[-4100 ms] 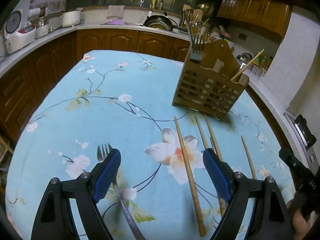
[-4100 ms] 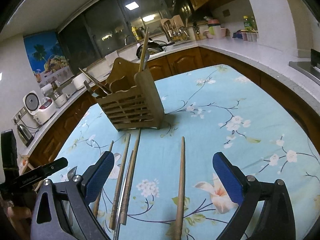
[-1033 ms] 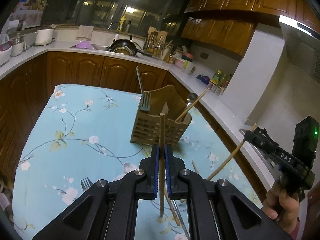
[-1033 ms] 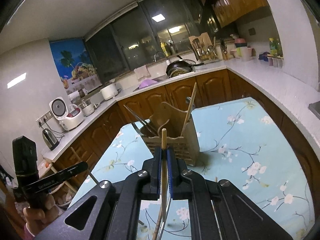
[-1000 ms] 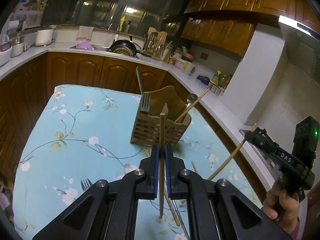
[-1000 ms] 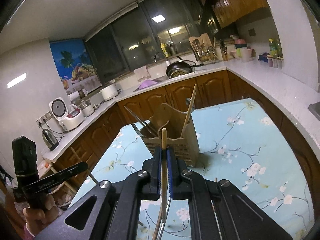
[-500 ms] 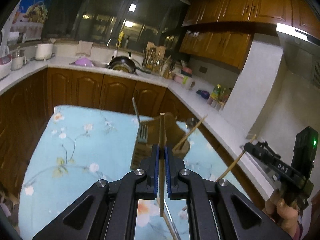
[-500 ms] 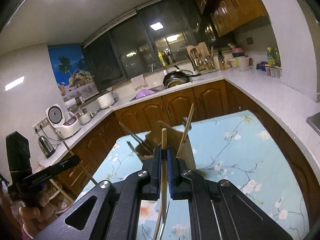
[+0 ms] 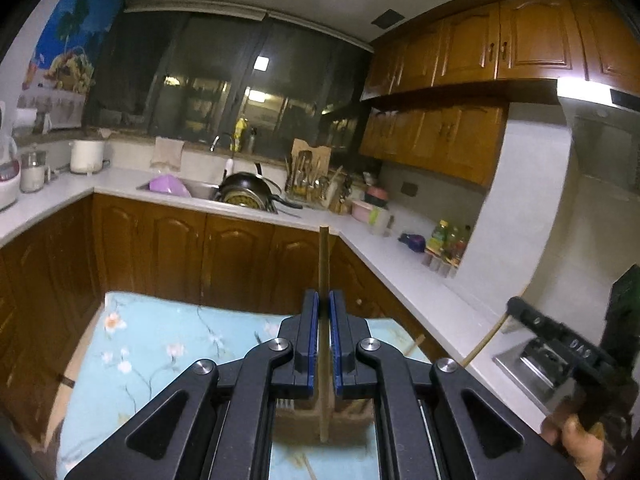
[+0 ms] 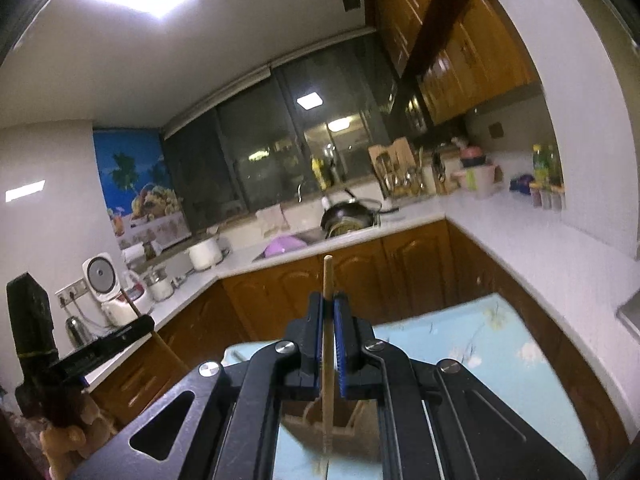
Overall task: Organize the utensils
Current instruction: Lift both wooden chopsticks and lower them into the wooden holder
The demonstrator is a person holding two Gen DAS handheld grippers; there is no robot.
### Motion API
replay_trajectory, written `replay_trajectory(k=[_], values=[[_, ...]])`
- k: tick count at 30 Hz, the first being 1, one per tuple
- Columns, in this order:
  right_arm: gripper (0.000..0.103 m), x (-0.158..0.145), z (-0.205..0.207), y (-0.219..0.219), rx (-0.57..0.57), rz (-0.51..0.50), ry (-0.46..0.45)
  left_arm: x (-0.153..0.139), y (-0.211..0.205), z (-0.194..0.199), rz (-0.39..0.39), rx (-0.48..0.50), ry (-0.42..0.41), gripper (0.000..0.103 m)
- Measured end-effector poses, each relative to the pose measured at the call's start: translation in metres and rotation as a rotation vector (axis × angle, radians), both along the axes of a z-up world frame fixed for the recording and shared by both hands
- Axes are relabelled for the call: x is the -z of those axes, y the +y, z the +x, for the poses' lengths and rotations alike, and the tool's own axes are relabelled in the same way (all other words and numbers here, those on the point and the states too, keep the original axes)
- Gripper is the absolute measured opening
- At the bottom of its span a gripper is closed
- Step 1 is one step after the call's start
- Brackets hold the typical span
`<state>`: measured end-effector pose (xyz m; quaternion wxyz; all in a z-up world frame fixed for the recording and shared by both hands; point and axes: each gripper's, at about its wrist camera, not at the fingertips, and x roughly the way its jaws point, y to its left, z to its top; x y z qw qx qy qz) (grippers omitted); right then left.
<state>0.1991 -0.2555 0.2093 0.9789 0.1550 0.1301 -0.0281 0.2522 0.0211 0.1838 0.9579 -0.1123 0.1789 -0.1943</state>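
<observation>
My left gripper (image 9: 324,300) is shut on a wooden chopstick (image 9: 323,256) that stands upright between the blue pads. Its lower end hangs over the wooden utensil holder (image 9: 296,420), which is mostly hidden behind the jaws. My right gripper (image 10: 329,304) is shut on a second wooden chopstick (image 10: 328,276), also upright, with its lower end above the wooden holder (image 10: 312,420). The right gripper also shows in the left wrist view (image 9: 516,312), with its chopstick (image 9: 486,340) slanting down. The left gripper shows in the right wrist view (image 10: 148,322).
The table has a light blue flowered cloth (image 9: 152,352), also seen in the right wrist view (image 10: 480,348). White counters (image 9: 400,264) with brown cabinets ring it. A black wok (image 9: 248,192) sits at the sink. A rice cooker (image 10: 106,280) stands on the left counter.
Both grippers have risen and tilted upward with their chopsticks. The holder has dropped to the bottom of each view and the table is largely out of sight.
</observation>
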Motion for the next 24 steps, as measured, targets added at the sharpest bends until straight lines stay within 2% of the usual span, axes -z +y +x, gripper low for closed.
replay_trajectory(k=[4, 8, 11, 14, 20, 24], values=[[0.005, -0.003, 0.021, -0.004, 0.029, -0.021, -0.019, 0.012, -0.01, 0.028, 0.0, -0.03, -0.007, 0.004], [0.005, 0.009, 0.037, -0.005, 0.043, -0.033, -0.014, 0.029, -0.019, 0.048, -0.011, -0.075, -0.011, 0.004], [0.005, 0.026, 0.045, -0.003, 0.052, -0.037, 0.002, 0.051, -0.033, 0.06, -0.003, -0.103, 0.007, 0.004], [0.005, 0.047, 0.052, -0.002, 0.059, -0.036, 0.032, 0.069, -0.046, 0.067, -0.006, -0.085, 0.025, 0.004], [0.006, 0.092, 0.059, -0.003, 0.053, 0.004, 0.111, 0.103, -0.064, 0.082, 0.044, -0.078, 0.083, 0.004], [0.006, 0.105, 0.06, -0.009, 0.06, 0.023, 0.143, 0.113, -0.065, 0.101, 0.046, -0.072, 0.136, 0.005]])
